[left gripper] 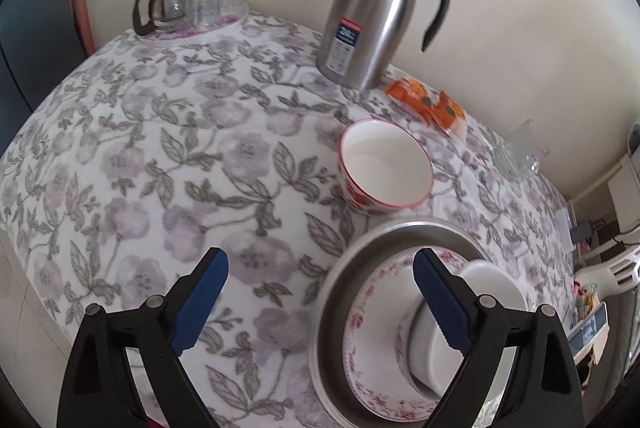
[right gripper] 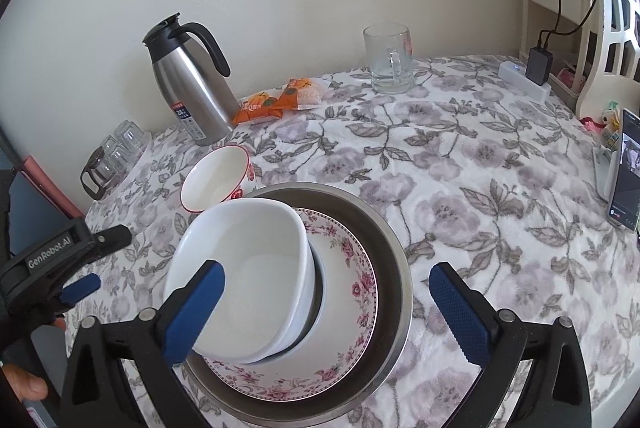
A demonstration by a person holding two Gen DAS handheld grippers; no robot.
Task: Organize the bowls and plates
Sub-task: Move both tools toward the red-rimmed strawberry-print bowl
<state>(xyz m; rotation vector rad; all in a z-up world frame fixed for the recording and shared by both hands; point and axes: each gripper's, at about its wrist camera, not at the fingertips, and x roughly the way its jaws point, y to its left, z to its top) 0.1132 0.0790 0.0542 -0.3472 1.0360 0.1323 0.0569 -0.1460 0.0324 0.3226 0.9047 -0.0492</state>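
Observation:
A steel plate (right gripper: 394,268) holds a pink-flowered plate (right gripper: 352,268), and a plain white bowl (right gripper: 256,268) sits stacked on it. The stack shows in the left wrist view too: steel plate (left gripper: 340,268), flowered plate (left gripper: 372,308), white bowl (left gripper: 496,284). A red-flowered bowl (left gripper: 386,164) stands alone just behind the stack, also in the right wrist view (right gripper: 218,176). My left gripper (left gripper: 320,304) is open and empty, left of the stack. My right gripper (right gripper: 328,308) is open and empty over the stack's near side.
A steel thermos jug (left gripper: 376,12) stands by the wall, orange packets (left gripper: 434,104) beside it. A glass mug (right gripper: 390,58) is at the back right. A glass pot and upturned glasses (left gripper: 192,2) sit at the far left. A phone (right gripper: 626,172) stands at the right edge.

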